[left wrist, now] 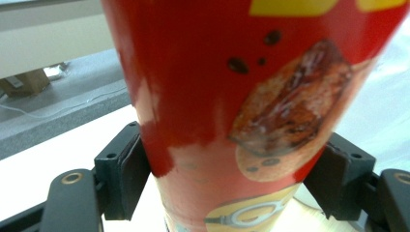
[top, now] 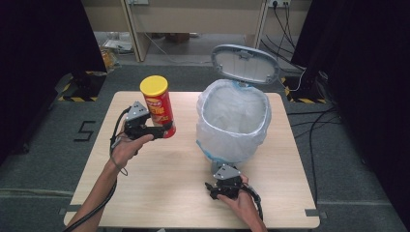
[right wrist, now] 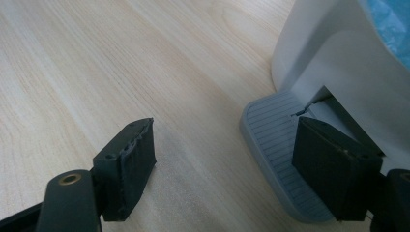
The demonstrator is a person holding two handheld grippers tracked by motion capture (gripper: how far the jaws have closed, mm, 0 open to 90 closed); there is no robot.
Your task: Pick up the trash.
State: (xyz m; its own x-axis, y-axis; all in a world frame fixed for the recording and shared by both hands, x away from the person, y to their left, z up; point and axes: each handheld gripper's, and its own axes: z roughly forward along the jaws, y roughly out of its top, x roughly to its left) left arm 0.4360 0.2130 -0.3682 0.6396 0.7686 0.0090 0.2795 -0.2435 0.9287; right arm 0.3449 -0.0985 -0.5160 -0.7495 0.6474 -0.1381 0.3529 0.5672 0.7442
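My left gripper is shut on the lower part of a red chip can with a yellow lid, held upright over the table's left half. In the left gripper view the can sits between the two black jaws of that gripper. Right of it stands a white pedal bin lined with a clear bag, its grey lid raised. My right gripper stands open at the bin's front foot. Its right pad is over the grey ribbed pedal; nothing lies between the jaws of that gripper.
The light wooden table has bare surface in front and to the left. Dark curtains stand at both sides. Cables run over the grey floor at the right, and a wooden desk frame stands at the back.
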